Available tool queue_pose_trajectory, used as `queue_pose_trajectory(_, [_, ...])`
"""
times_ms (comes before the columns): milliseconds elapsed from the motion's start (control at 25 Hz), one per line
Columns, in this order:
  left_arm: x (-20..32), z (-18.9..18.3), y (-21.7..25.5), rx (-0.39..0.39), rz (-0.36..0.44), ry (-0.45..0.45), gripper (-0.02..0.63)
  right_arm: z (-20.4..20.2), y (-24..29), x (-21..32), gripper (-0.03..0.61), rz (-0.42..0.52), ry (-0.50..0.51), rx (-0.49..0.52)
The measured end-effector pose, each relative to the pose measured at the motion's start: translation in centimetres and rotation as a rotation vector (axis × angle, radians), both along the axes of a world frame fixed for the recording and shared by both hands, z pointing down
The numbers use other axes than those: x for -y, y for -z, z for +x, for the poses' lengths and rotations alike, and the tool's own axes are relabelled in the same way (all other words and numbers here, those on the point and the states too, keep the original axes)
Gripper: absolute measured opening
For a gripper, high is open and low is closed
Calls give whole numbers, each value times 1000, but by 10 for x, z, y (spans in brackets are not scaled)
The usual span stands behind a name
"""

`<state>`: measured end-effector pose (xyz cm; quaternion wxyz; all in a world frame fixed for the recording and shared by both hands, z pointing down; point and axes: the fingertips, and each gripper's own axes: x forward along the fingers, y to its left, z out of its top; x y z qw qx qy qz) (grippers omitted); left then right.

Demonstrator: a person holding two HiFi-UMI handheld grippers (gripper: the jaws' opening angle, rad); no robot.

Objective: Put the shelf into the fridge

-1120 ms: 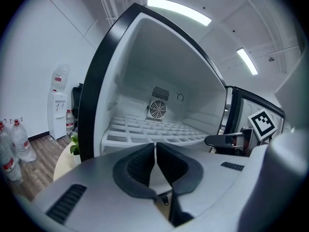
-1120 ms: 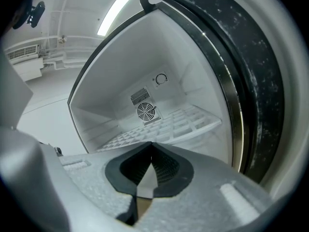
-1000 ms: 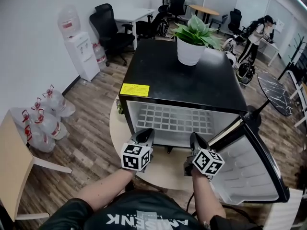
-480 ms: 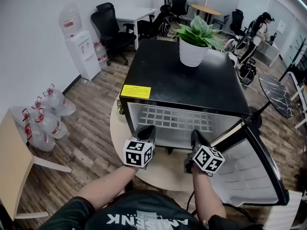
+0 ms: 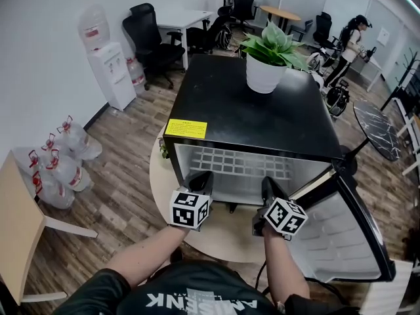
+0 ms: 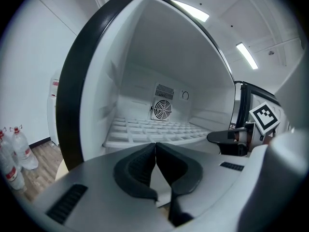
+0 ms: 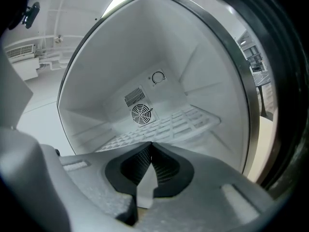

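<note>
Shelf (image 5: pixel 236 165): white grid, flat inside the open fridge (image 5: pixel 256 110) | left claw (image 6: pixel 155 145): I see it pinched together, empty, near side of opening, left | right claw (image 7: pixel 151 144): likewise closed, empty, right | door (image 5: pixel 331 231): open rightward.

Black fridge (image 5: pixel 262 113), white grid shelf (image 5: pixel 237 165), yellow label (image 5: pixel 186 128)

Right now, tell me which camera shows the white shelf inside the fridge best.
The head view: it looks down on the shelf, showing most of its grid lying inside the fridge. The left gripper view sees it from low, nearly edge-on. The right gripper view shows it tilted, its near edge hidden.
</note>
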<state>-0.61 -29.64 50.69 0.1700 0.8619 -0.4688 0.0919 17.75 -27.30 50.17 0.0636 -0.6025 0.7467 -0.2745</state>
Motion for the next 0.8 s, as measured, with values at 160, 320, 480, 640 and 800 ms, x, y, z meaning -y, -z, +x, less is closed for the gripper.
queue_pose_trajectory(160, [-6, -2, -8, -8, -27, -37, 5, -2, 0, -3, 8, -9, 20, -36])
queue_pose_trajectory(320, [-15, -8, -9, -1, -1, -87, 5, -6, 10, -11, 8, 8, 46, -77])
queue_pose_trajectory(480, [-28, -12, 6, -29, 35, -126, 3, -8, 19, -27, 8, 15, 32, -98])
queue_pose_trajectory(640, [-43, -21, 34, -32, 102, -164, 2, -12, 40, -44, 8, 43, 38, -135])
queue_pose_trajectory(800, [-59, -33, 62, -78, 131, -197, 2, -23, 61, -64, 8, 76, 63, -149])
